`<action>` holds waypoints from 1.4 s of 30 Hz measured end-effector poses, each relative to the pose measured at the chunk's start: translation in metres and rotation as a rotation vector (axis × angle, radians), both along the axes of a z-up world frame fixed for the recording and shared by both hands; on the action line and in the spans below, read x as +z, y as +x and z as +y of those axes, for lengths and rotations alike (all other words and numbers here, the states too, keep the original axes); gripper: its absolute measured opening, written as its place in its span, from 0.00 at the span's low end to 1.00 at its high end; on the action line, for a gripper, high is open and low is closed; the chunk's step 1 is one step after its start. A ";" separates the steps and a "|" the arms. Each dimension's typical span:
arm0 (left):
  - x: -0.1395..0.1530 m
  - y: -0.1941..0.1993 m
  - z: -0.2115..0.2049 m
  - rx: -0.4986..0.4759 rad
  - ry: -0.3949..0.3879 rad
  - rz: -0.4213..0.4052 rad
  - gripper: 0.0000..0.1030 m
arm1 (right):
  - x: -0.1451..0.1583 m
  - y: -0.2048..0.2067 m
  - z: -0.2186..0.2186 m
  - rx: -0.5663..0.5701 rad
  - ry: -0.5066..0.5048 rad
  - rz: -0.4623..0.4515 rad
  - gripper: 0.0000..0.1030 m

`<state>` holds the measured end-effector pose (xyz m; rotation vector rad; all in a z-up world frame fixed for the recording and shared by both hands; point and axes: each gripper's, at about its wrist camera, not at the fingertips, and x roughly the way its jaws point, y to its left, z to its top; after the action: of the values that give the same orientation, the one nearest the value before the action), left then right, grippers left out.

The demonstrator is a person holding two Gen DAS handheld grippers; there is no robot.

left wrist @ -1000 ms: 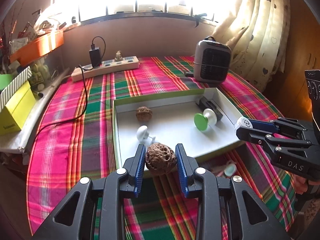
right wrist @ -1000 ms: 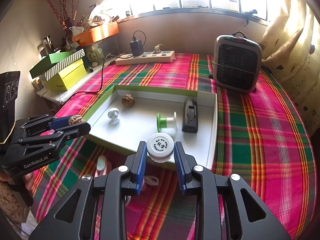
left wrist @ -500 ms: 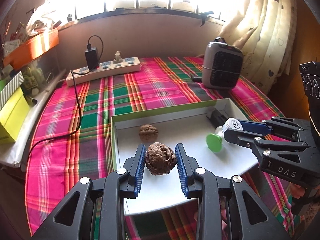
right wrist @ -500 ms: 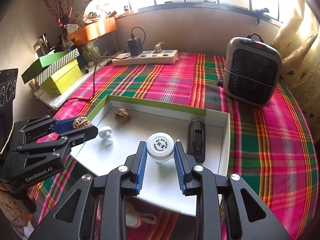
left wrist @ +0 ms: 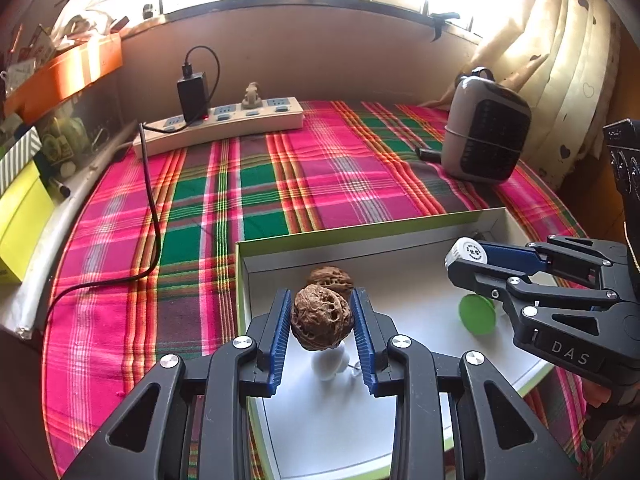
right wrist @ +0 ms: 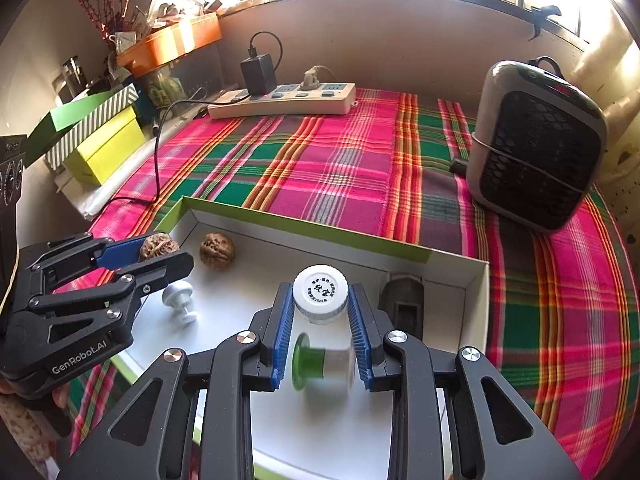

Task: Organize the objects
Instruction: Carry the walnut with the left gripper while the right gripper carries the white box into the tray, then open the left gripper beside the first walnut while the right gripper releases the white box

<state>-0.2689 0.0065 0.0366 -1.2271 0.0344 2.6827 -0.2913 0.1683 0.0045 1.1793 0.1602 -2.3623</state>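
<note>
My left gripper point(left wrist: 321, 322) is shut on a brown wrinkled walnut point(left wrist: 321, 320) and hangs over the left part of a white box point(left wrist: 256, 268) with a green rim. A second walnut point(left wrist: 330, 278) lies in the box just beyond it, and a white knob point(left wrist: 330, 364) lies below the held one. My right gripper point(right wrist: 320, 304) is shut on a small white-capped bottle point(right wrist: 320, 292), above a green and clear spool point(right wrist: 316, 362). A black rectangular object point(right wrist: 402, 300) lies by the box's right wall. Each gripper shows in the other's view, the right gripper point(left wrist: 464, 254) and the left gripper point(right wrist: 160, 250).
A pink and green plaid cloth point(left wrist: 312, 168) covers the table. At the back lie a white power strip point(left wrist: 224, 128) with a black charger and cable, and a grey heater point(right wrist: 536, 152) at the right. Green and yellow boxes point(right wrist: 100, 140) stand on the left ledge.
Both grippers have moved forward from the box's near edge to over its inside, each keeping its grip. The box's contents now lie under and just ahead of the fingers.
</note>
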 end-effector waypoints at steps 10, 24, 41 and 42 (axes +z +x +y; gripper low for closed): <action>-0.013 -0.013 0.001 0.018 -0.013 -0.037 0.28 | -0.009 -0.013 -0.012 0.004 0.035 -0.015 0.28; -0.019 -0.017 0.010 -0.003 -0.050 -0.043 0.28 | -0.018 -0.021 -0.018 0.002 0.063 -0.038 0.28; -0.020 -0.018 0.011 -0.002 -0.046 -0.046 0.28 | -0.020 -0.025 -0.020 -0.003 0.081 -0.043 0.28; -0.020 -0.018 0.011 -0.003 -0.045 -0.045 0.28 | -0.020 -0.025 -0.019 -0.004 0.081 -0.042 0.28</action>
<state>-0.2870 0.0180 0.0168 -1.2998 0.0903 2.6644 -0.3161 0.1491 -0.0153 1.2675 0.2419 -2.3517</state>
